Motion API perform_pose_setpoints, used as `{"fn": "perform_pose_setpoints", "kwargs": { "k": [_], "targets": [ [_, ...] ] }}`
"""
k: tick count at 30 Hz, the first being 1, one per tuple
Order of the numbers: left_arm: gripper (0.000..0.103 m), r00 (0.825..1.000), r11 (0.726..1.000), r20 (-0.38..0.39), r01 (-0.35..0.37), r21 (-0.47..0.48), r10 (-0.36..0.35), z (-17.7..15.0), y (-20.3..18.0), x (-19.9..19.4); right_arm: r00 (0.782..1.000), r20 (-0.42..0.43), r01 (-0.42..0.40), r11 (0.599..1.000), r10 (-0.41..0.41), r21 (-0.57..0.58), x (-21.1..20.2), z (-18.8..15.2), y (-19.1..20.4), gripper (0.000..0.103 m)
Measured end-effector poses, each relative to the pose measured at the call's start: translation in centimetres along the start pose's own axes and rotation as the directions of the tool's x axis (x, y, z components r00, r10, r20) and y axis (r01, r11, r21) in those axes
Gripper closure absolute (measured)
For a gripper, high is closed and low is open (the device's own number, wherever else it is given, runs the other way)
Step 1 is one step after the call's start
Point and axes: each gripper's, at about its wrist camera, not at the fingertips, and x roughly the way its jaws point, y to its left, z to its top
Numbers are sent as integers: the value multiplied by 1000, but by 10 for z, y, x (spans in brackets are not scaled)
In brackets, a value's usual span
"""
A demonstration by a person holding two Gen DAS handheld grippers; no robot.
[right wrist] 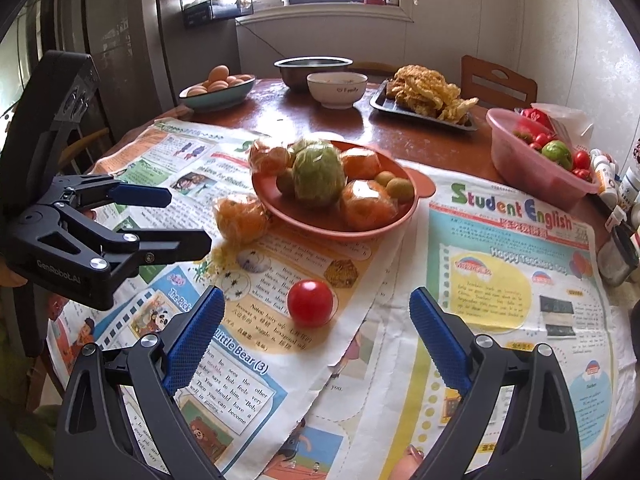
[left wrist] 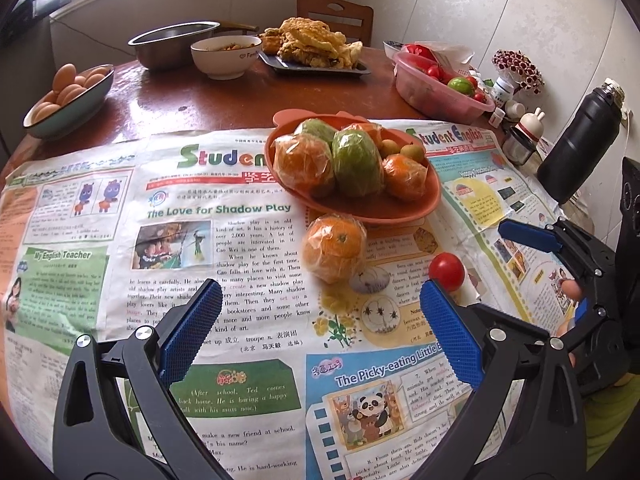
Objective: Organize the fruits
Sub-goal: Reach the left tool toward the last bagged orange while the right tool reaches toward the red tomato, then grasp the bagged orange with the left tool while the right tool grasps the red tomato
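Observation:
An orange plate (left wrist: 424, 210) (right wrist: 360, 232) on the newspaper holds wrapped oranges (left wrist: 304, 164), wrapped green fruits (left wrist: 356, 162) (right wrist: 318, 178) and small green fruits (right wrist: 400, 189). One wrapped orange (left wrist: 334, 248) (right wrist: 240, 218) lies on the paper just in front of the plate. A red tomato (left wrist: 447, 271) (right wrist: 310, 303) lies nearer. My left gripper (left wrist: 320, 320) (right wrist: 188, 220) is open and empty, short of the loose orange. My right gripper (right wrist: 316, 336) (left wrist: 532, 236) is open and empty, just short of the tomato.
Newspaper (left wrist: 240, 240) covers the near half of a round wooden table (left wrist: 180, 100). Farther back are a bowl of eggs (left wrist: 68, 100), a steel basin (left wrist: 172, 42), a white bowl (left wrist: 226, 56), a tray of fried food (left wrist: 316, 46) and a pink tub of tomatoes (left wrist: 440, 84). A black flask (left wrist: 576, 140) stands at right.

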Motion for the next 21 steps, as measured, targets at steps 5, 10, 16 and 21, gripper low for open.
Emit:
{"fn": "perform_pose_setpoints", "kwargs": {
  "k": [5, 10, 16, 21],
  "targets": [
    [10, 1000, 1000, 7, 2, -18, -2, -1, 4, 3, 1000, -27, -10, 1000, 10, 1, 10, -2, 1, 28],
    [10, 1000, 1000, 8, 3, -18, -3, 1, 3, 6, 997, -55, -47, 998, 45, -31, 21, -4, 6, 65],
    [24, 1000, 1000, -11, 26, 2, -26, 4, -1, 15, 995, -77, -69, 997, 65, -42, 27, -3, 9, 77],
    [44, 998, 999, -29, 47, 20, -47, 8, -6, 26, 994, -78, -87, 995, 82, -56, 25, -5, 14, 77]
  ]
}}
